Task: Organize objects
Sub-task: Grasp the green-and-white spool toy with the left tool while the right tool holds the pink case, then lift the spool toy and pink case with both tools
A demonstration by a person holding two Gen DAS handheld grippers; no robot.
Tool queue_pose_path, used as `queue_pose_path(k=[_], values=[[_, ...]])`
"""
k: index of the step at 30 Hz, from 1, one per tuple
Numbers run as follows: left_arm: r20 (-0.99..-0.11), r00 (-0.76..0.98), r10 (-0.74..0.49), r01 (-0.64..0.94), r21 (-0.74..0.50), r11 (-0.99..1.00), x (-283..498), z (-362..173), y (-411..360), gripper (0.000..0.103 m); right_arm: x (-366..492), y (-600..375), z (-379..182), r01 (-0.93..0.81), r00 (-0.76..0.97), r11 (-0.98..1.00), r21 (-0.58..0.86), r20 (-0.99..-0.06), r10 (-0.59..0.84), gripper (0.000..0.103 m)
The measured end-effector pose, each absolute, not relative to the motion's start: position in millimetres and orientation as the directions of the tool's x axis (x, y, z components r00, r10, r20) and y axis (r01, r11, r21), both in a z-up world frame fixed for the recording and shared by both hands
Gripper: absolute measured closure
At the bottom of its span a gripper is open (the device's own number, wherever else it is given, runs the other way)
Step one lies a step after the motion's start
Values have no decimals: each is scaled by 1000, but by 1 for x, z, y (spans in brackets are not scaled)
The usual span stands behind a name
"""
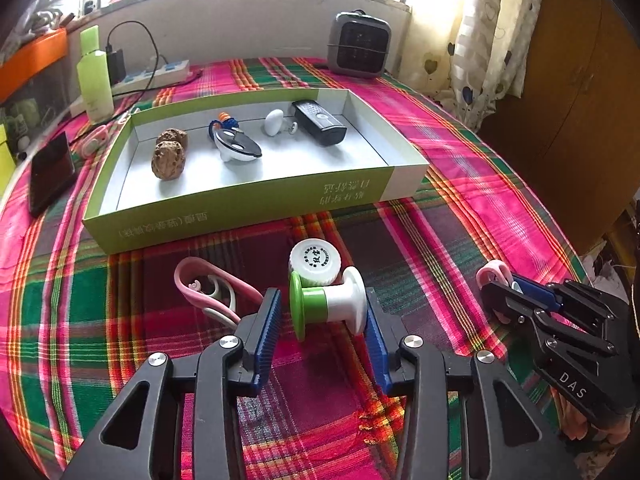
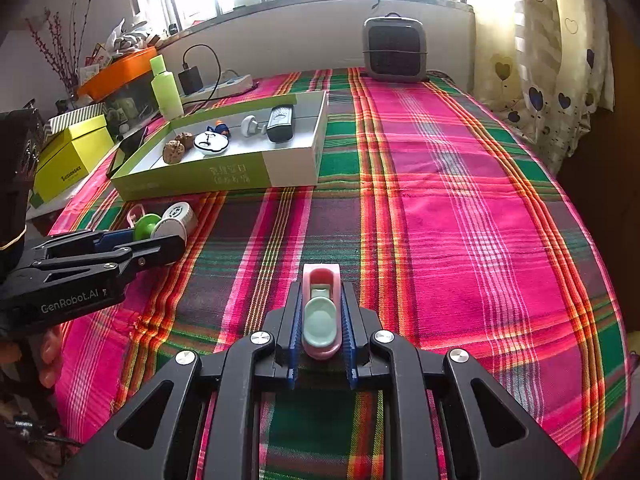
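"GenRobot.AI" lettering on left gripper (image 2: pixel 158 236) straddling green-white spool (image 1: pixel 326 306), right gripper (image 2: pixel 320 320) pinching pink clip (image 2: pixel 320 312)

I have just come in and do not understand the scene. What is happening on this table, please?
A person is tidying small things into a shallow green cardboard box with two hand-held grippers. The right gripper is shut on a pink and mint plastic clip. The left gripper straddles a green and white plastic spool lying on the plaid tablecloth; only one pad seems to touch it.
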State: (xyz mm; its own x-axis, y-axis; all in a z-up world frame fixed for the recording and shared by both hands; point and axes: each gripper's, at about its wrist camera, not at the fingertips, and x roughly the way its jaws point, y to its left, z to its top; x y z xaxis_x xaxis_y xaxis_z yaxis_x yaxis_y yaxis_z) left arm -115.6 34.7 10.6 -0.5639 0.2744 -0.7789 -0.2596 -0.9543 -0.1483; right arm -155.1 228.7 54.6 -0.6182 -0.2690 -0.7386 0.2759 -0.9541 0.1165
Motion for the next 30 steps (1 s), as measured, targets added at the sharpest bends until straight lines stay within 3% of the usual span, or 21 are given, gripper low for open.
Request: queue_pose_path(k=[2,30], values=[[-779,-564,274,-263,-145,-954,-116,11,35,70,-155,228,54,277,-618,-954,117,-738,-270,85],[-755,-597,270,-252,-143,-957,-102,23,27,70,-152,221,61,295,-624,-949,110,-730,-279,85]])
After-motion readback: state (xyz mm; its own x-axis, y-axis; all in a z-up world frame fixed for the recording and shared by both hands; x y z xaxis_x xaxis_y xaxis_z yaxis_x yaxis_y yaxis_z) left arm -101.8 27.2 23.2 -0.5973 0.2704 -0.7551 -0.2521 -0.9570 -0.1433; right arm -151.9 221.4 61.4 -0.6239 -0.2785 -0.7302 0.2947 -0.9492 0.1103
